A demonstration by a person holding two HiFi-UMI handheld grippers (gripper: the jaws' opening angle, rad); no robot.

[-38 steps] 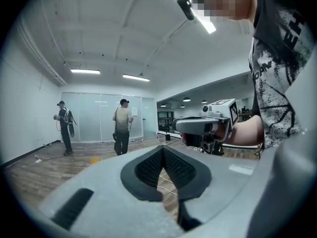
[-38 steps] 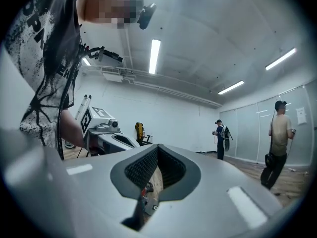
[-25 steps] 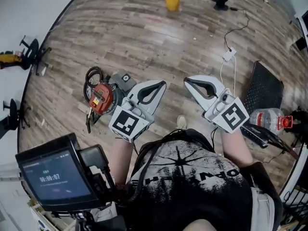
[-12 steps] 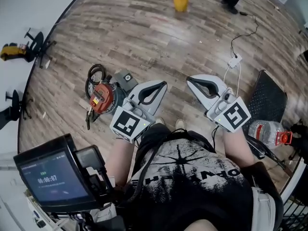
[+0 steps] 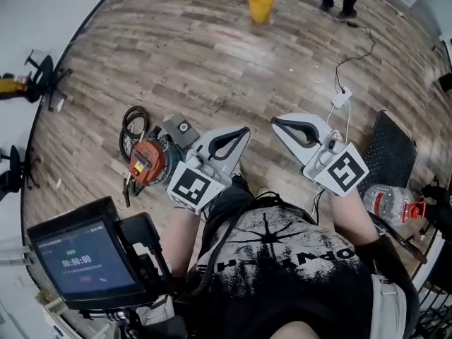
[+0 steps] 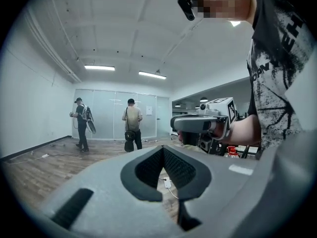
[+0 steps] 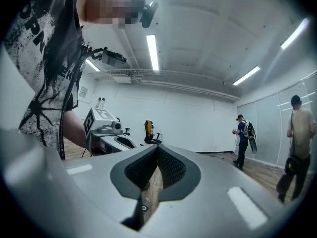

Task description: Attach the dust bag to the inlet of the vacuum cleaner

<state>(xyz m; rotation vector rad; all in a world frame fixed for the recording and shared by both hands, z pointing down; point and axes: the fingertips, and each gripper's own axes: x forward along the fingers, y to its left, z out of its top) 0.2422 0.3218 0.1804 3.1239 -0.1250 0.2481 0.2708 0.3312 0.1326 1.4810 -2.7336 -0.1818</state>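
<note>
The red vacuum cleaner (image 5: 147,162), a black hose coiled beside it, lies on the wooden floor (image 5: 212,55) towards its left edge. Just to its right is the left gripper (image 5: 242,131), jaws closed on nothing. The right gripper (image 5: 277,122) is beside it, likewise closed and empty. A water bottle (image 5: 390,202) lies near the floor's right edge.

On the wood floor (image 5: 212,48): one vacuum cleaner (image 5: 147,162), one yellow bucket (image 5: 260,6), one plastic bottle (image 5: 390,202). Two claws: left claw (image 5: 244,130), right claw (image 5: 275,121). Two people far off: first bystander (image 6: 81,124), second bystander (image 6: 131,125).
</note>
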